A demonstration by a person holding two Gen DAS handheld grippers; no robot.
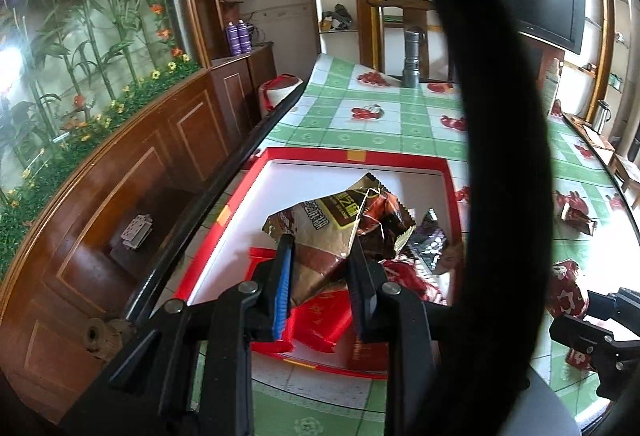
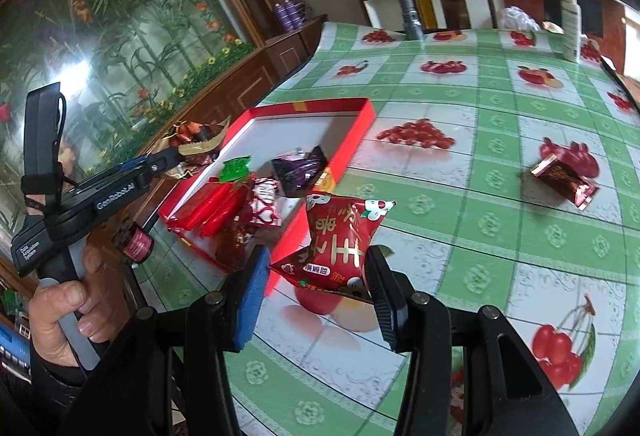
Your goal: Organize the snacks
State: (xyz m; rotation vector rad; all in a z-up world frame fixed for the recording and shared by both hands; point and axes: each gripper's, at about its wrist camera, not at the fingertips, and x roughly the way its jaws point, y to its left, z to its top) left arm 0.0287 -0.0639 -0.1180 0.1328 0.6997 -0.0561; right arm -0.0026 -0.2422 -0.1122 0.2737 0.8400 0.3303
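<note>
My left gripper (image 1: 322, 242) is shut on a brown snack packet (image 1: 340, 224) and holds it above the red box (image 1: 360, 155); it also shows in the right wrist view (image 2: 180, 152) with the packet (image 2: 198, 140). The box (image 2: 366, 116) holds a purple packet (image 2: 298, 170), a green packet (image 2: 236, 168) and red packets (image 2: 212, 208). My right gripper (image 2: 316, 268) is shut on a red snack packet (image 2: 340, 240), just right of the box above the table. A dark red packet (image 2: 564, 180) lies on the tablecloth to the right.
The table has a green checked fruit tablecloth (image 2: 480, 140). A grey flashlight (image 1: 412, 56) stands at the far edge, a white spray bottle (image 2: 570, 24) at the far right. A wooden cabinet (image 1: 120, 196) runs along the left. A black strap (image 1: 496, 116) crosses the left wrist view.
</note>
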